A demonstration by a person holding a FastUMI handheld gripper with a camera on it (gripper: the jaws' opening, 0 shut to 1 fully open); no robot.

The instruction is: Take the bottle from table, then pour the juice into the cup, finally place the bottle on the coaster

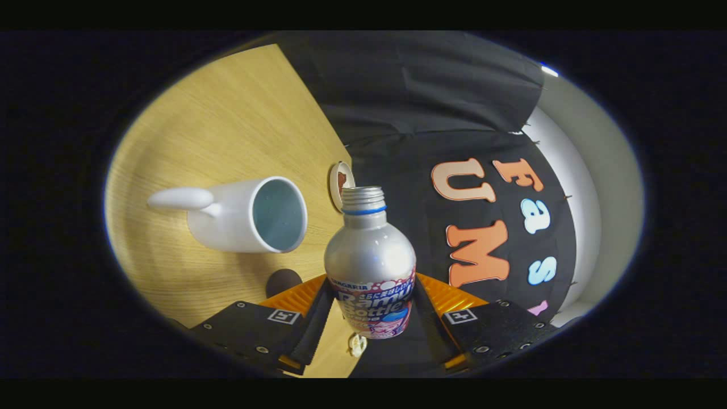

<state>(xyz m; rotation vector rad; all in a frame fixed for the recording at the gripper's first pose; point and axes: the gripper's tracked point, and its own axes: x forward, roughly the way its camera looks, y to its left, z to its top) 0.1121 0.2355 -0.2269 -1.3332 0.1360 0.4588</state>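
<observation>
The tongs (370,307) grip one silver bottle (370,267), cap off, a finger pressing each side, the view tilted. Beyond it lie one white cup (238,215) on the wooden tabletop (227,125) and one round coaster (341,183) at its edge

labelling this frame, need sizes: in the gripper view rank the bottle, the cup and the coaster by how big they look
1. cup and bottle: look alike in size; the bottle sits between the gripper fingers, nearest the camera, so I won't rank them.
2. coaster: smallest, seen edge-on beyond the bottle.
</observation>
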